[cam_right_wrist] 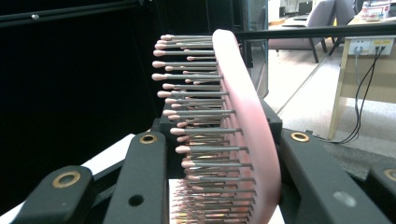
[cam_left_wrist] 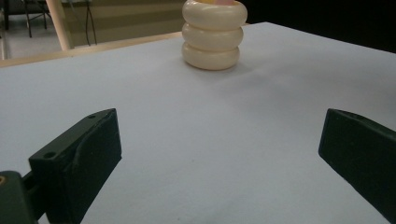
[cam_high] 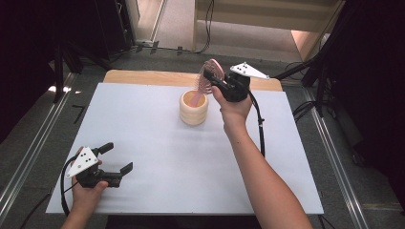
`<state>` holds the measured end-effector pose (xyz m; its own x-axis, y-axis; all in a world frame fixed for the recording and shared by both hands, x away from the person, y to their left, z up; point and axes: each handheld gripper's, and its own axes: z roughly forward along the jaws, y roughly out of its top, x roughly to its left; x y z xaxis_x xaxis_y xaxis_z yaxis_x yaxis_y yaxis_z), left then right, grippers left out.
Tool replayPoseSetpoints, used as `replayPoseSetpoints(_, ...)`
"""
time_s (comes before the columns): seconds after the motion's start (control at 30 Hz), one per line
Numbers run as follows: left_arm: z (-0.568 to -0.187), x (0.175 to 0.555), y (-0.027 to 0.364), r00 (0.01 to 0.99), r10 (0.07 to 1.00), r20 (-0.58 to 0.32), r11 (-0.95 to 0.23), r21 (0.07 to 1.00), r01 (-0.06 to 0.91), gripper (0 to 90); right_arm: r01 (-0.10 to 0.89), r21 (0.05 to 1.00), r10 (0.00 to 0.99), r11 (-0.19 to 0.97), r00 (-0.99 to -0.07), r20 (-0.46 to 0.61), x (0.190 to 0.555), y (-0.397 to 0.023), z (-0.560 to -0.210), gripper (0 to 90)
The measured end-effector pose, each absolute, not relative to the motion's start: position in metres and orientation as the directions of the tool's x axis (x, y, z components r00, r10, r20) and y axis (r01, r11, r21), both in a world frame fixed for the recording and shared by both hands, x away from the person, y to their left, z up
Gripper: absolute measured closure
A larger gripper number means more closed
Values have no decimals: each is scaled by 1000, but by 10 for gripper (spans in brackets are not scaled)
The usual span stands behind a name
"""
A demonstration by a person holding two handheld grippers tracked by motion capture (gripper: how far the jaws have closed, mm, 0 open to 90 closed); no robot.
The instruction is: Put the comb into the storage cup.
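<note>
A pink hairbrush point(cam_high: 208, 76) stands tilted with its handle down inside a cream ribbed cup point(cam_high: 194, 108) near the table's far middle. My right gripper point(cam_high: 211, 77) is shut on the brush head; in the right gripper view the black jaws press on either side of the pink hairbrush point(cam_right_wrist: 236, 135), bristles pointing left. My left gripper point(cam_high: 117, 159) rests at the table's near left corner, open with nothing between its jaws. In the left gripper view the cream cup point(cam_left_wrist: 214, 34) stands far ahead of the left gripper point(cam_left_wrist: 219, 154).
The white table top point(cam_high: 157, 152) lies on a wooden board point(cam_high: 143, 76) whose far edge shows. Metal rails run along the floor on both sides. Cables trail across the floor beyond the table.
</note>
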<state>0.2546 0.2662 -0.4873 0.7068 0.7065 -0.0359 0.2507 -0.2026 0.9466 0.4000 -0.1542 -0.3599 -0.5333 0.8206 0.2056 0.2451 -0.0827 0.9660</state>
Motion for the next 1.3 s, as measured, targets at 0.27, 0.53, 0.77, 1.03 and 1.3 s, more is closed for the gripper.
replayPoseSetpoints(0.27,-487,254,266,710,704,-37,-202,947,249,0,271,960,821,-72,-530,211,404,-152,-375,634)
replayPoseSetpoints(0.53,-487,255,266,710,703,-35,-206,946,251,0,296,953,824,-69,-522,222,407,-150,-386,634)
replayPoseSetpoints(0.77,-488,255,266,710,703,-34,-206,946,249,0,324,943,826,-73,-511,239,409,-150,-397,633)
replayPoseSetpoints(1.03,-488,255,266,711,703,-33,-207,946,248,0,345,936,827,-73,-503,250,411,-151,-407,631)
replayPoseSetpoints(1.3,-488,255,266,710,703,-34,-207,946,250,0,369,925,814,-87,-509,279,414,-152,-413,620)
